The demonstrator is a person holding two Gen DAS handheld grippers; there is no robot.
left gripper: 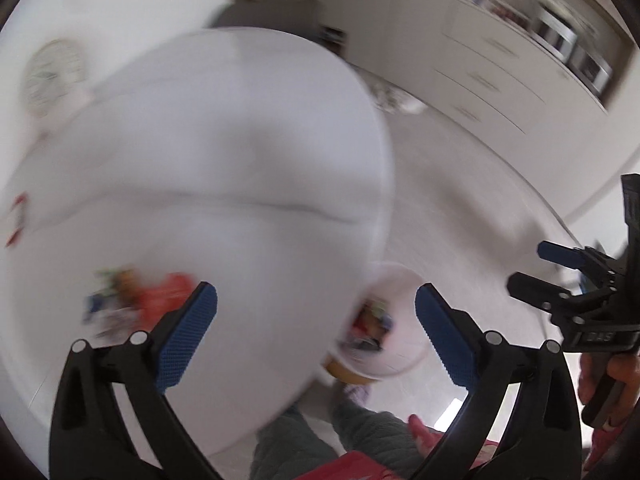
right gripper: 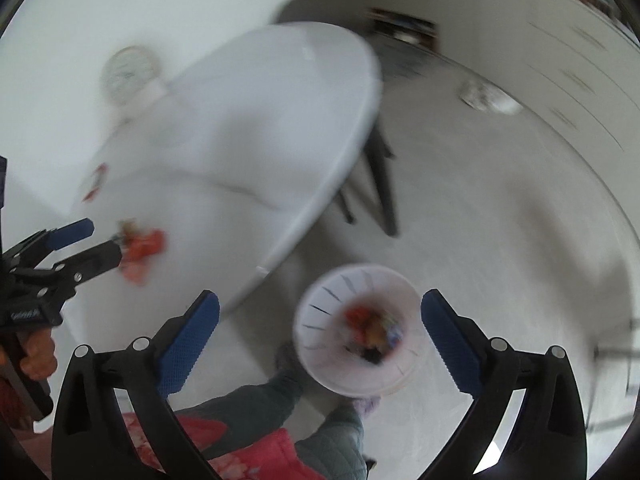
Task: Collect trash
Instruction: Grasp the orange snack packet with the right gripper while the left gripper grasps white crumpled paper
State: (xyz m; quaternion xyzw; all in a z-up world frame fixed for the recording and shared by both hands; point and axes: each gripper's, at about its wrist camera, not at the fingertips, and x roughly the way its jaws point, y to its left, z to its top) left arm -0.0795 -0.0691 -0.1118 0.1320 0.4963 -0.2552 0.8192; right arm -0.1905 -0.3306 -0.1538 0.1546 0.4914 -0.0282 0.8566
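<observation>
Left wrist view: the left gripper [left gripper: 316, 336] is showing its jaws spread wide with nothing between the blue pads [left gripper: 188, 336], hanging above the near edge of the white table [left gripper: 224, 152]. Just beyond the left pad, a small heap of wrappers [left gripper: 136, 304], red and mixed colours, is lying on the table near its edge; blur is hiding how many pieces there are. Judgement: these are thin, light, crinkly, probably slippery film, so they will be collapsing under the pads; pinching a raised fold or bunched corner of the red piece looks best, rather than pressing flat against the table. A second red scrap [left gripper: 18, 220] is lying farther off by the table's left side. Right gripper [left gripper: 560, 276] is appearing at the right of this view, jaws likewise parted and empty. Right wrist view is adding what the first one mostly hides: the white bin [right gripper: 360, 332] is standing on the floor just beside the table's edge, open-topped, already holding coloured trash [right gripper: 372, 328], and is sitting between the right gripper's [right gripper: 320, 336] spread pads. It is also showing the left gripper [right gripper: 96, 246] with one fingertip just beside, perhaps touching, the wrappers [right gripper: 142, 250]; blur is preventing certainty.
</observation>
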